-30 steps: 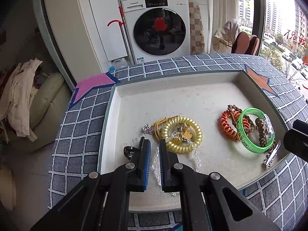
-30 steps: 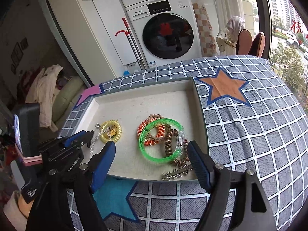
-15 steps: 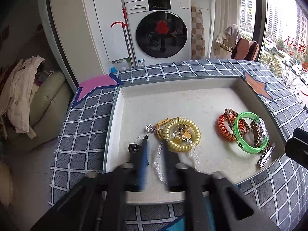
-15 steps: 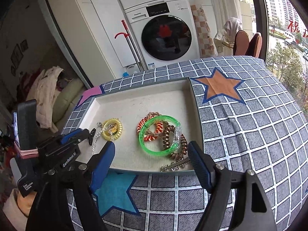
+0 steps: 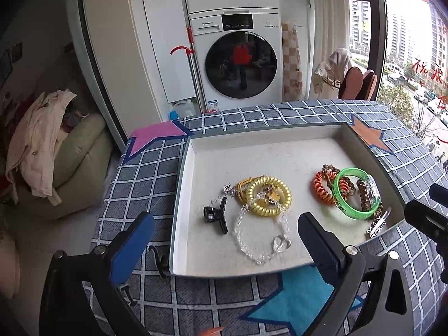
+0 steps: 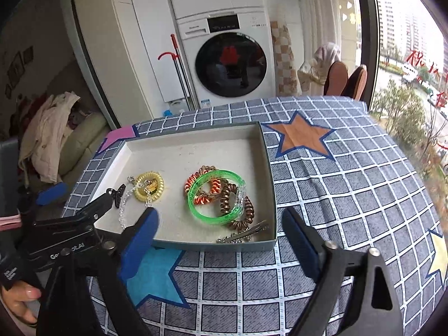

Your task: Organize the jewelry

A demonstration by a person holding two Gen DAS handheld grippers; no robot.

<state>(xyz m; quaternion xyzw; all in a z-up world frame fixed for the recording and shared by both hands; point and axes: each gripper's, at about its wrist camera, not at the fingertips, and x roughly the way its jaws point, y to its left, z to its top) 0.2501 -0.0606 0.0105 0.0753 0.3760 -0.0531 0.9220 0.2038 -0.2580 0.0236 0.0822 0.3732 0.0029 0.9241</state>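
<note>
Far left, off the surface (image 5: 145,168): a pale sofa (image 5: 81,151) with a cream garment (image 5: 36,140) heaped on it. Behind, a white washing machine (image 5: 238,56) with a dark round door.

Left gripper (image 5: 224,233), hovering over the near left corner of the tray (image 5: 179,196), jaws just opened to their widest and holding nothing (clear bracelet lying loose between the two blue pads, untouched).

Inside the tray, from left: a black hair clip (image 5: 217,217) lying flat near the left wall; just right of it a clear bead bracelet (image 5: 260,238) looping toward the near wall, its far end lapping over a yellow coil hair tie (image 5: 270,196); a small silver trinket (image 5: 228,190) touching the yellow coil's left edge. An open patch of tray floor next. Then the right-hand cluster: an orange coil tie (image 5: 322,189) partly under a green bangle (image 5: 355,193), a brown coil tie (image 6: 238,210) threaded through the bangle, and a silver clip (image 6: 243,235) at the near right corner, against the wall.

Right gripper (image 6: 218,240), poised just short of the tray's near wall, jaws just spread wide too, empty (green bangle framed between the pads, but well beyond them).

Further right, checked blue cloth with an orange star (image 6: 302,137), then a window (image 6: 411,70) onto a street.
</note>
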